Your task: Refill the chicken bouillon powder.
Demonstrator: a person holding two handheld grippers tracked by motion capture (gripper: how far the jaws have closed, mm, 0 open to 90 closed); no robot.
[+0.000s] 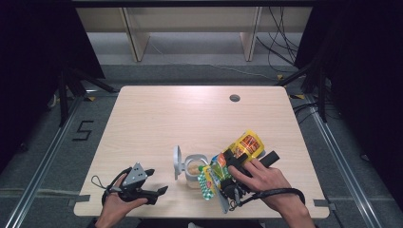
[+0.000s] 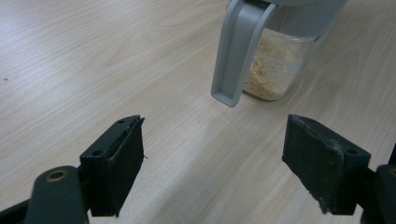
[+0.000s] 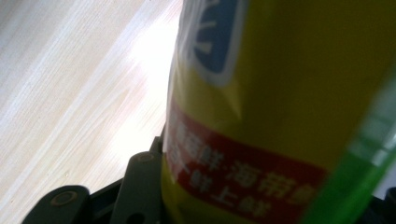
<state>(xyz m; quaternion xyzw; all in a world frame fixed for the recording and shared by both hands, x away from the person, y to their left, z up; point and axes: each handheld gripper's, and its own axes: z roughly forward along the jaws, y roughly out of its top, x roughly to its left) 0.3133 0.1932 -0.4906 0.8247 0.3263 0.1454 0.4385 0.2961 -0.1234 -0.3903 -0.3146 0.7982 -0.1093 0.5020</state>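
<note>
The right gripper (image 1: 236,164) is clamped on a yellow pouch (image 1: 244,145), tilted so its green-and-white checked end (image 1: 206,183) hangs just beside the mouth of the jar (image 1: 193,171); in the high view pouch and jar overlap, and whether they touch cannot be told. In the right gripper view the pouch (image 3: 289,93) sits hard against the camera, a red band of print across it, with one black jaw pressed to its left side. The jar stands upright near the front middle of the table (image 1: 157,114), its grey lid (image 1: 177,161) swung open to the left and standing on edge; pale crumbs lie in its bottom (image 2: 271,70). The left gripper (image 1: 159,190) rests low at the front left, close to the near edge, its jaws spread wide with nothing between them and pointing toward the jar; in the left gripper view bare wood (image 2: 196,163) lies between its jaws, and the lid (image 2: 236,51) hangs down just ahead of them. The right hand (image 1: 266,178) also works close to the front edge. The back half of the table is bare wood up to a cable hole (image 1: 234,98) near the far edge, and the left and right margins are open too.
</note>
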